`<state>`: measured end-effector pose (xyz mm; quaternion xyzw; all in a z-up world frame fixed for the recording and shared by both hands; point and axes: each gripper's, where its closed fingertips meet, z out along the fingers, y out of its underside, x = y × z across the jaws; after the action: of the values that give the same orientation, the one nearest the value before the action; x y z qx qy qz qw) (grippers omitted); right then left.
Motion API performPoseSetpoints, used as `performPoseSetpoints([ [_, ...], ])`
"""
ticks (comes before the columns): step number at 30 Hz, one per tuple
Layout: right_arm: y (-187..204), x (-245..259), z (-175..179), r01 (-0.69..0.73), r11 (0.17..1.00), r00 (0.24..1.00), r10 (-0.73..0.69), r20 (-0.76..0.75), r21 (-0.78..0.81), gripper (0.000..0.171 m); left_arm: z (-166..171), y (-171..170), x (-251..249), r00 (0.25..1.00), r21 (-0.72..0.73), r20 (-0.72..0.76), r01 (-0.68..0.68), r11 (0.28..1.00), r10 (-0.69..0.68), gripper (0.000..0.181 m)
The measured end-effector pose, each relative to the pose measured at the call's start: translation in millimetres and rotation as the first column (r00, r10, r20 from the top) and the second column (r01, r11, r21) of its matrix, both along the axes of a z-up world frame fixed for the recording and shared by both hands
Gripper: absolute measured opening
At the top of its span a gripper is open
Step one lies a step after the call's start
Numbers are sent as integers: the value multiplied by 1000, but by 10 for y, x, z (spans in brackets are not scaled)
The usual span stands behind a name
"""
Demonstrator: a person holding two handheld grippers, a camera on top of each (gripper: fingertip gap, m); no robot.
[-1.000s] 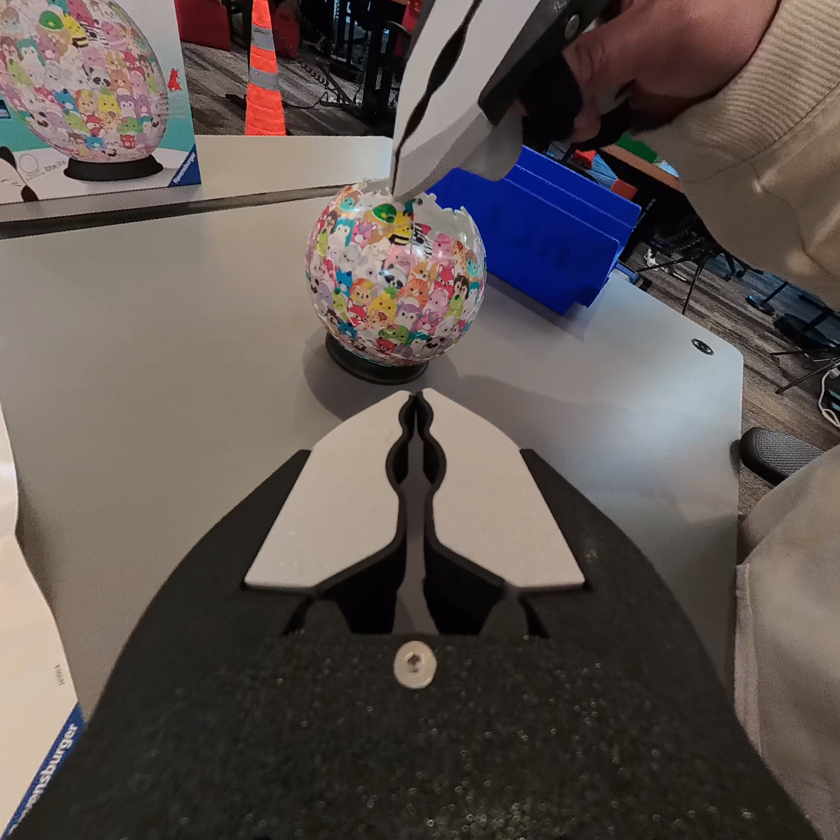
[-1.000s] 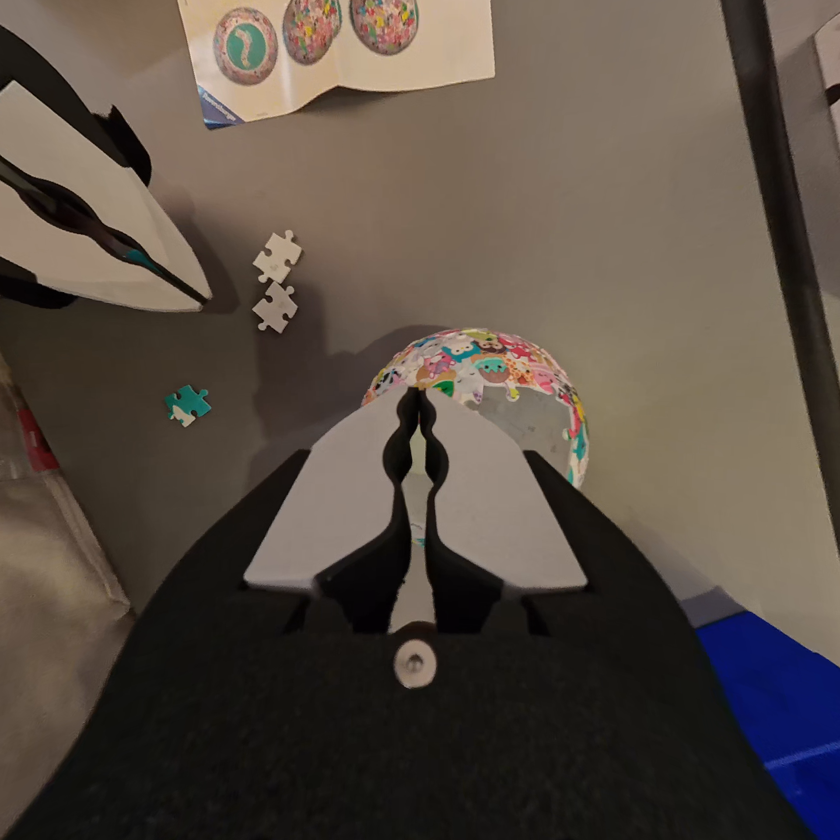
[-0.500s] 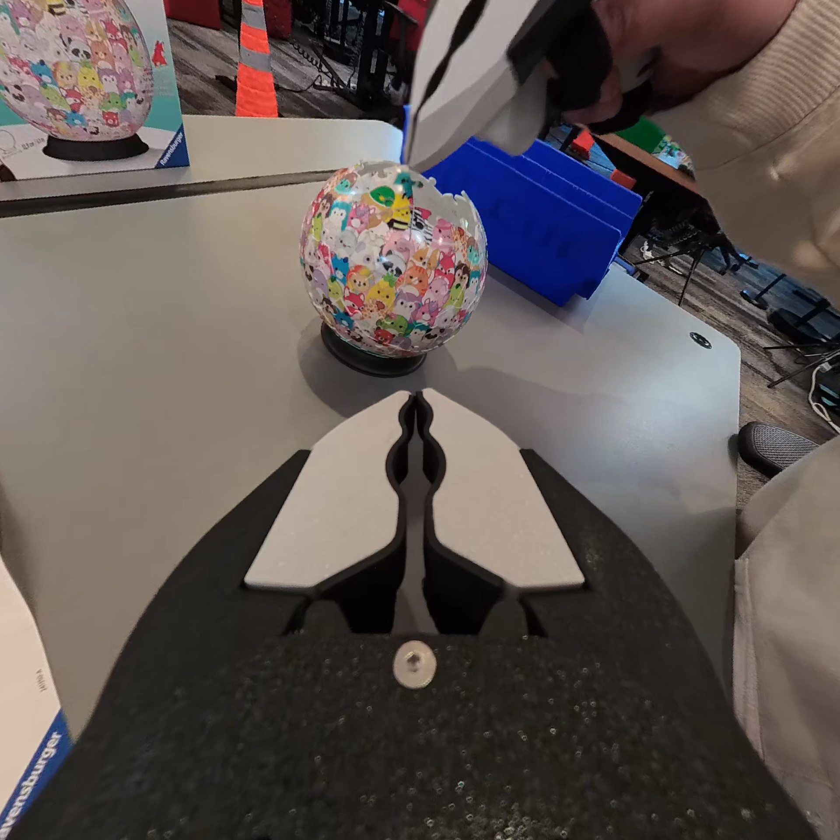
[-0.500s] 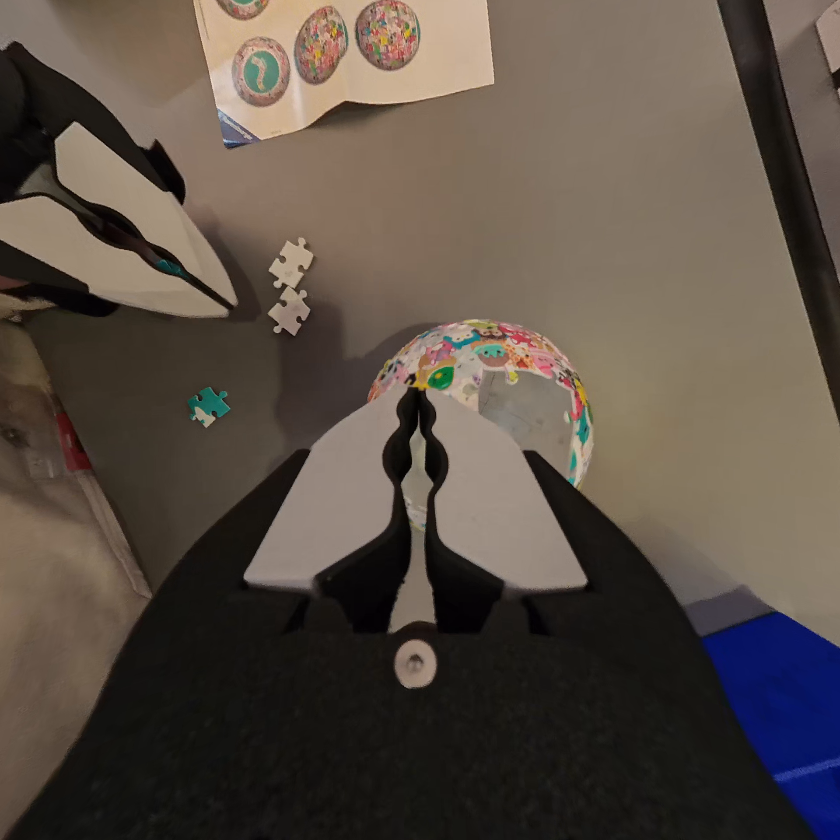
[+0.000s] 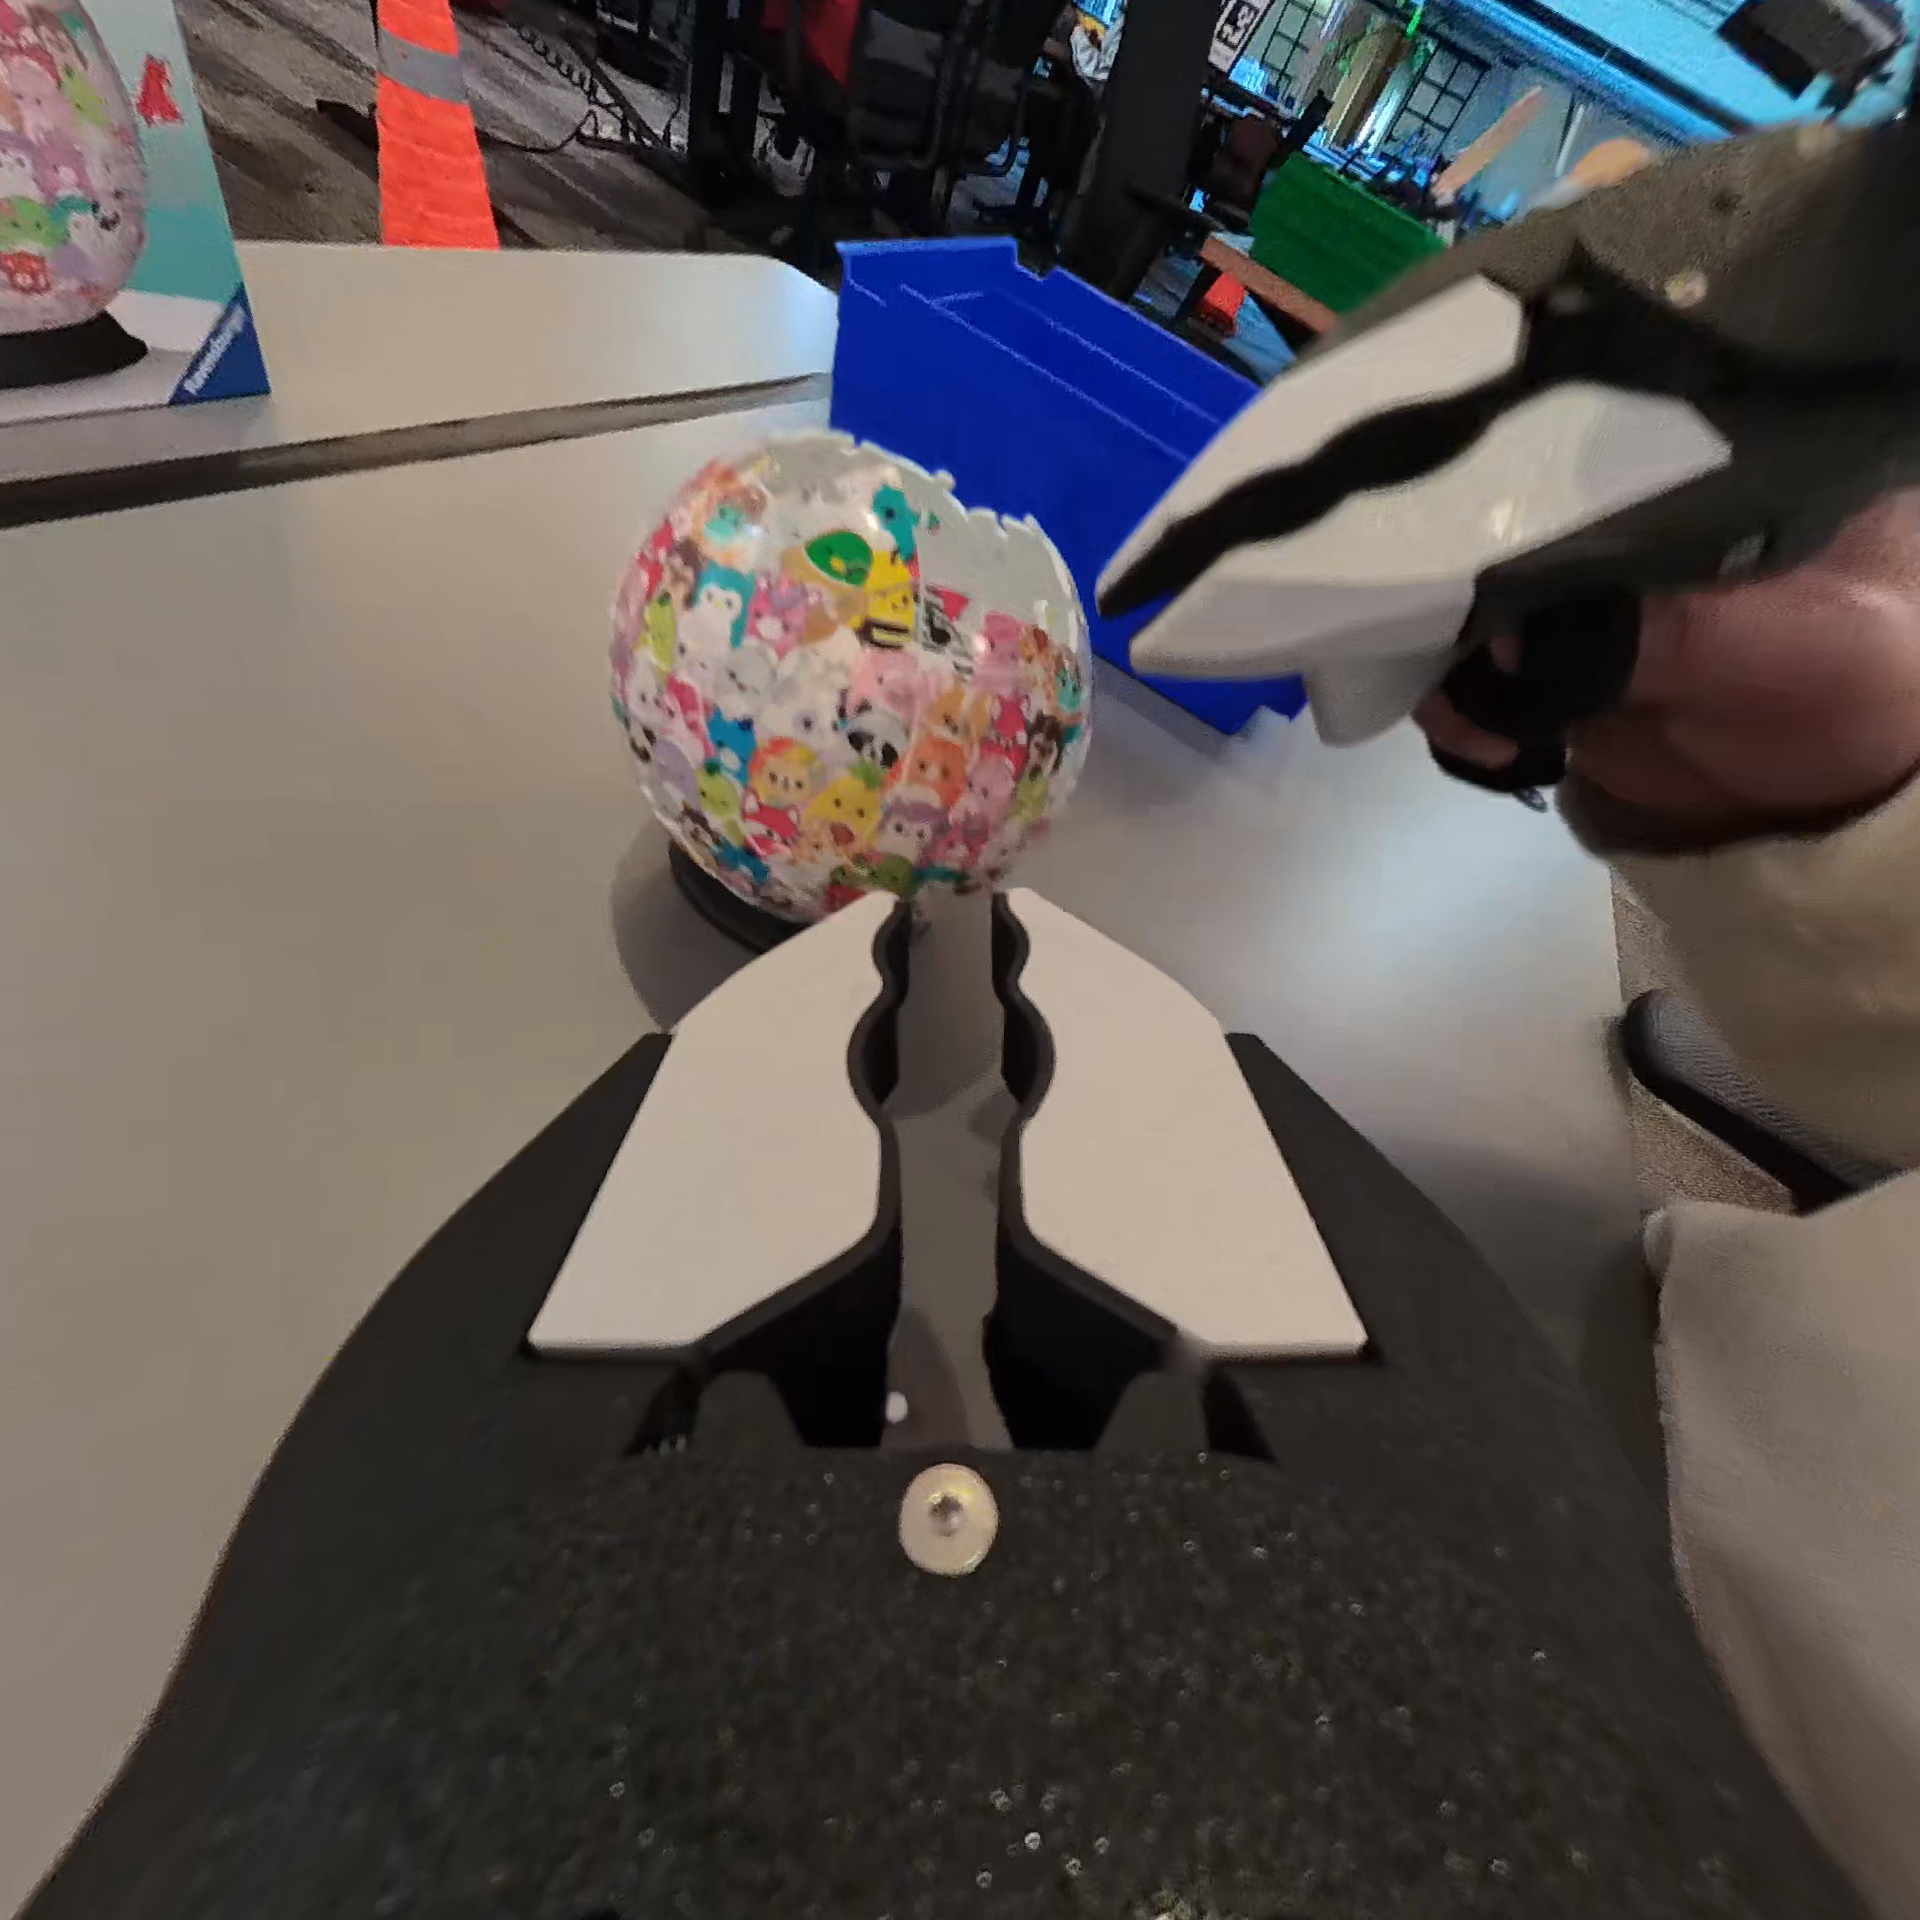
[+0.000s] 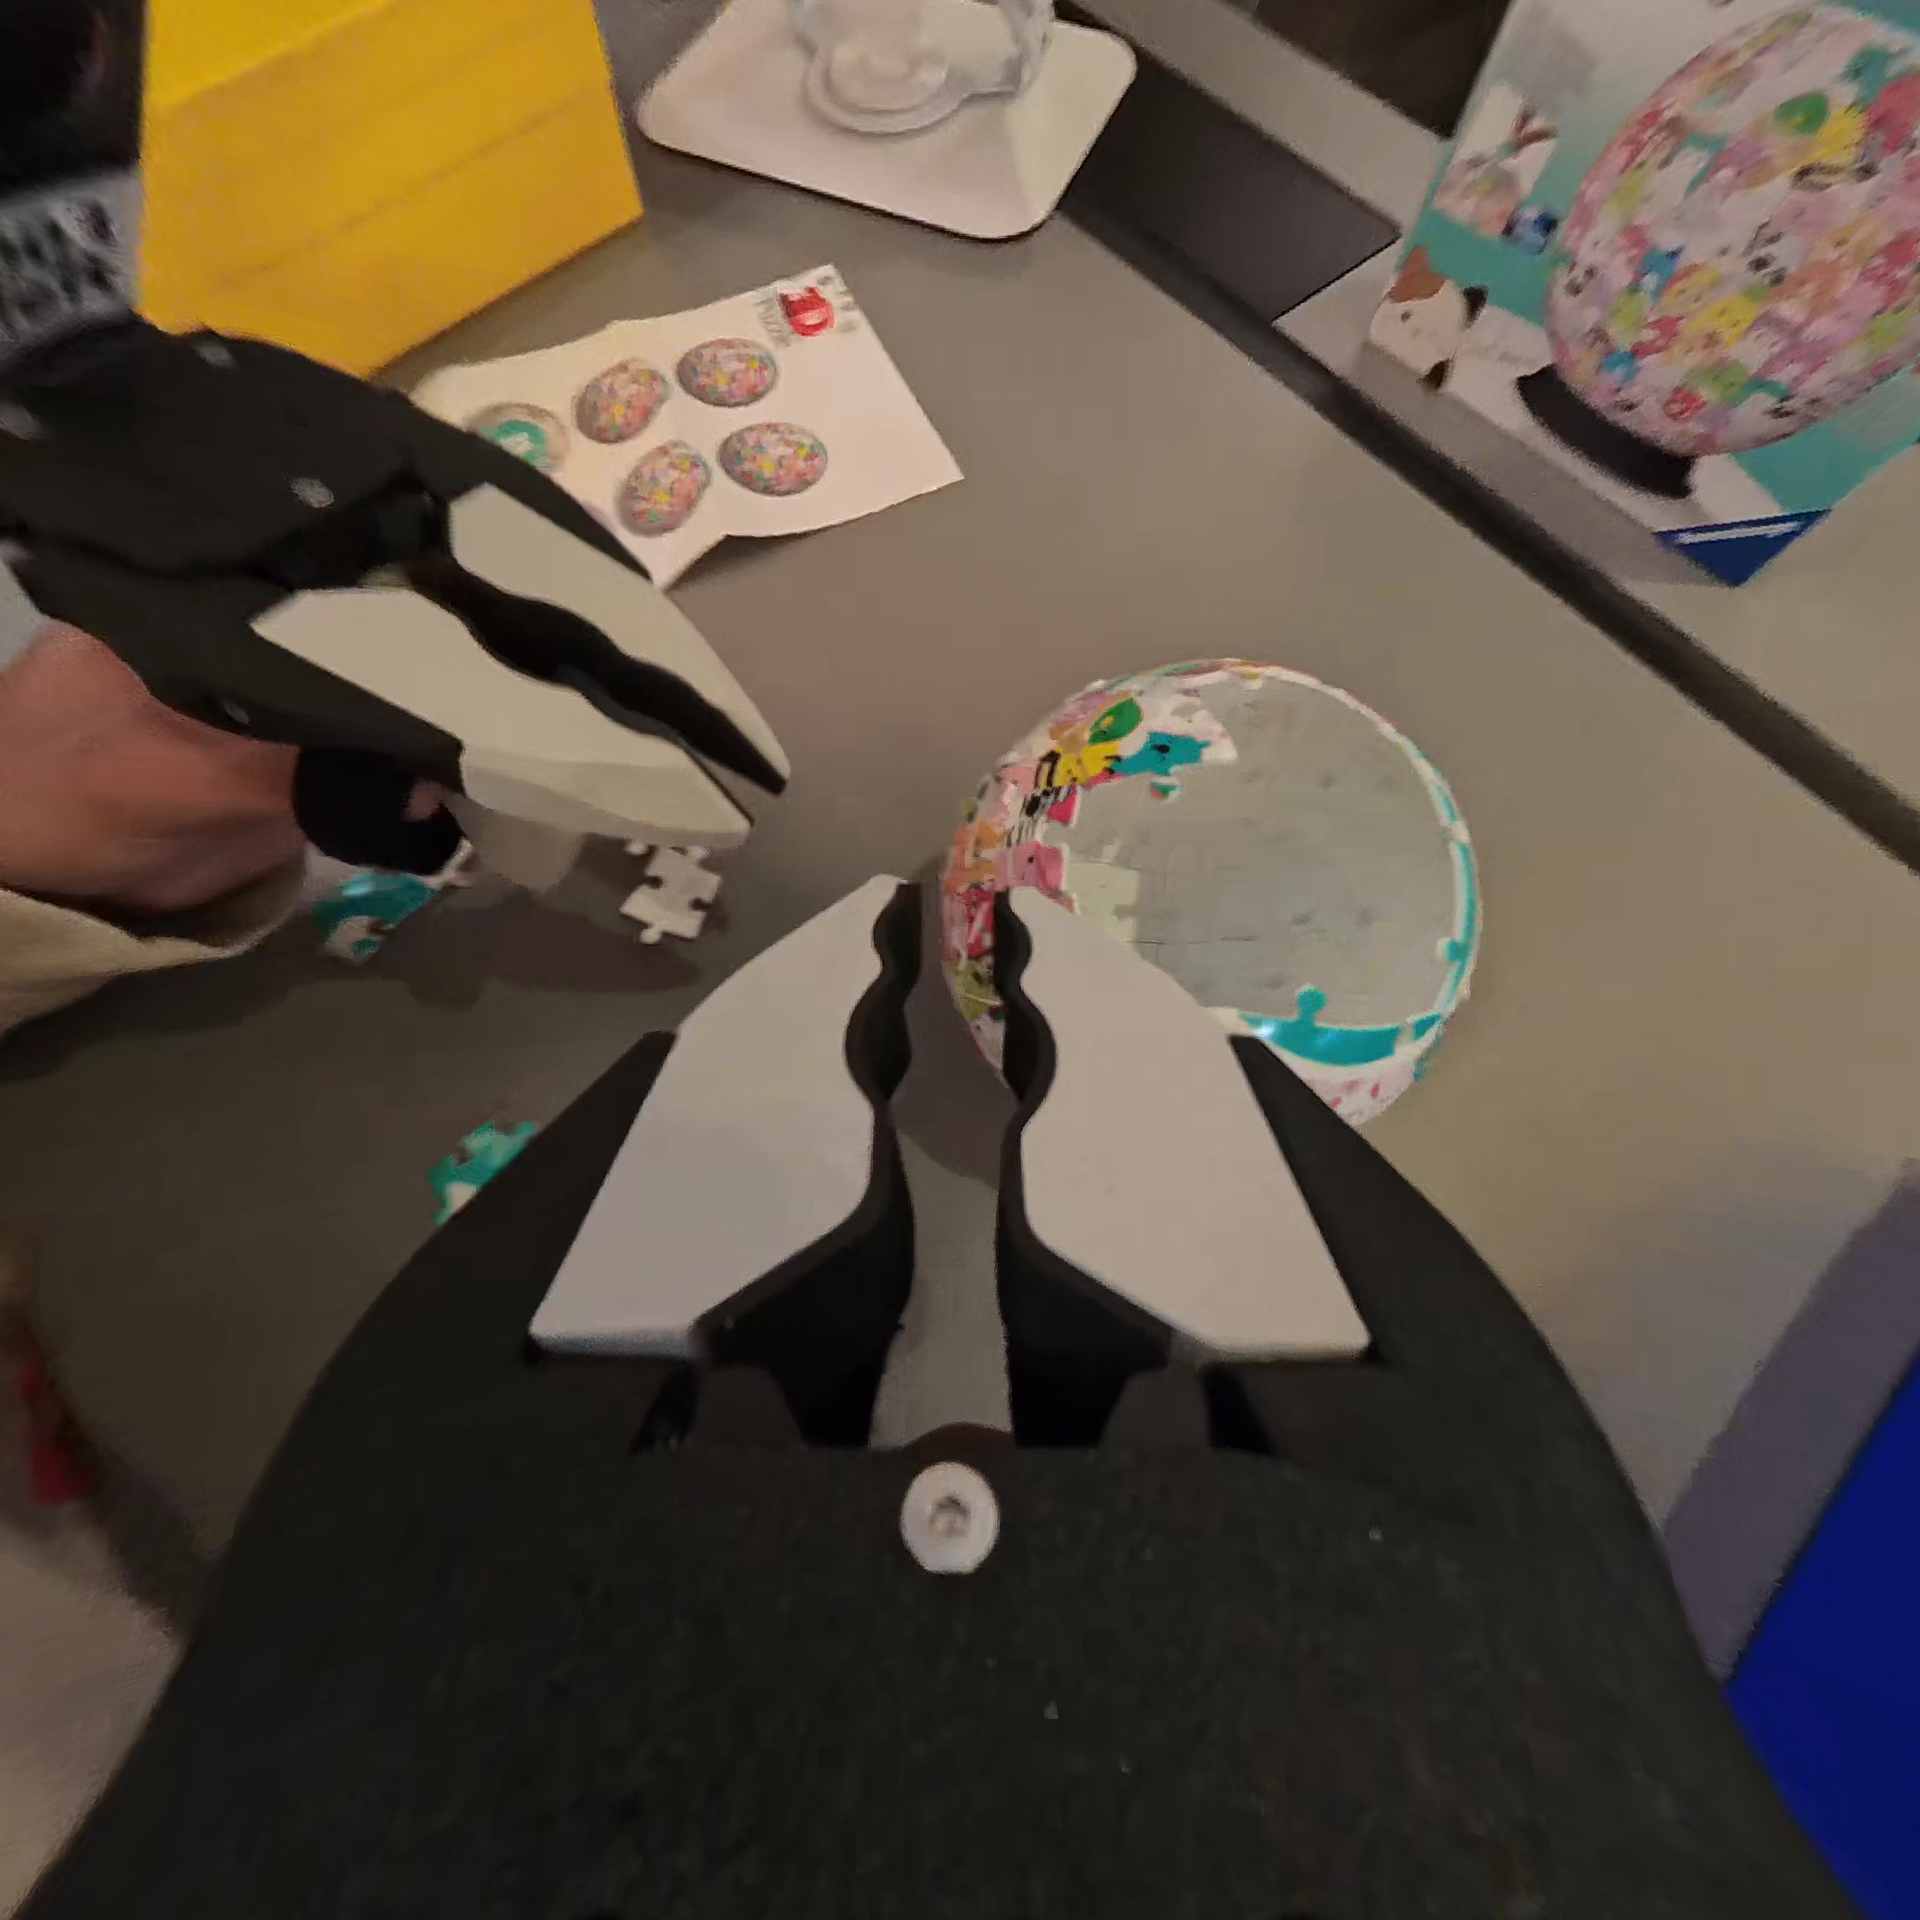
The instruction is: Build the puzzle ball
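The colourful puzzle ball (image 5: 847, 675) stands on a black ring base on the grey table. Its top is open, and the right wrist view shows the ball (image 6: 1205, 883) with its grey inside. My left gripper (image 5: 948, 914) is open and empty, just in front of the ball's lower side; it also shows in the right wrist view (image 6: 764, 784). My right gripper (image 6: 954, 899) is open and empty, close beside the ball's rim; it also shows in the left wrist view (image 5: 1117, 613), right of the ball. A white piece (image 6: 670, 888) and two teal pieces (image 6: 364, 914) (image 6: 473, 1158) lie loose on the table.
A blue bin (image 5: 1039, 416) stands behind the ball. The puzzle box (image 6: 1714, 260) is on the adjoining table. A leaflet (image 6: 707, 436) and a yellow box (image 6: 384, 166) lie beyond the loose pieces. An orange cone (image 5: 431, 125) stands on the floor. The gap from one gripper's tips to the other's is roughly 7 cm. Measured from the fingertips, the white piece (image 6: 670, 888) is 12 cm or so from the left gripper and 15 cm from the right.
Both grippers have opened. The right gripper has come down from above the ball to its side. The teal piece seen between the left gripper's tips is no longer there. The left gripper moved closer to the ball.
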<state>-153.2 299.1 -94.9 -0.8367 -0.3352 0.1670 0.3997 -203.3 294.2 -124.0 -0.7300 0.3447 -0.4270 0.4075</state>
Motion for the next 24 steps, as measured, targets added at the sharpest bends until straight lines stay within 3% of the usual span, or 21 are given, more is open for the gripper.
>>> performPoseSetpoints([
  [7,3,-39,-88,91,985,994,-100,54,150,0,195,272,113,998,42,5,55,998,-56,6],
  [21,95,89,-118,140,960,984,-163,77,244,0,119,62,426,984,79,-43,174,982,-171,0],
  [24,79,158,-20,94,964,991,-115,70,247,15,143,70,497,981,126,-74,185,975,-177,0],
])
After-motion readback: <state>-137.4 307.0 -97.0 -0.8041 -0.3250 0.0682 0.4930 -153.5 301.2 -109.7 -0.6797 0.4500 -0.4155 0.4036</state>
